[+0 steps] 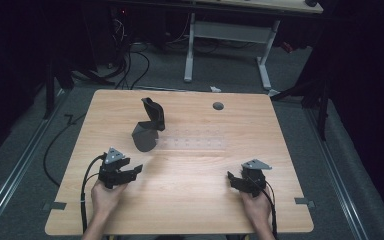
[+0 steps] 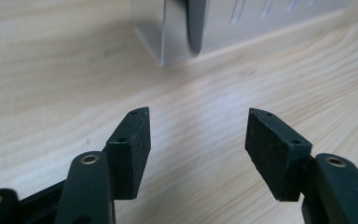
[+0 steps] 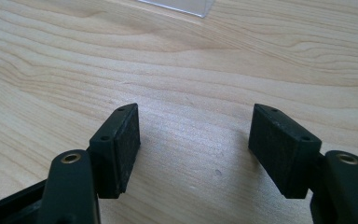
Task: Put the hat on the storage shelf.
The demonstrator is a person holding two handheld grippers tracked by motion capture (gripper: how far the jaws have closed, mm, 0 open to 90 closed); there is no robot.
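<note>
I hold 2 grippers low over the wooden bench (image 1: 190, 195), one in each hand. My left gripper (image 1: 132, 170) sits at the near left, its jaws spread apart with nothing between them; in the left gripper view the 2 black pads (image 2: 133, 149) stand well apart over bare wood. My right gripper (image 1: 232, 179) sits at the near right, jaws likewise apart and empty, and the right gripper view shows bare wood grain between its pads (image 3: 121, 149).

Ahead of my left gripper, toward the middle of the bench, stands a dark grey angular object (image 1: 149, 127) with an upright curved part rising from its back. Beside it to the right lies a clear, flat strip (image 1: 195, 143) on the wood. Farther back on the right is a small round grey cap (image 1: 218, 105) set in the bench top. Neither gripper touches any of these.
</note>
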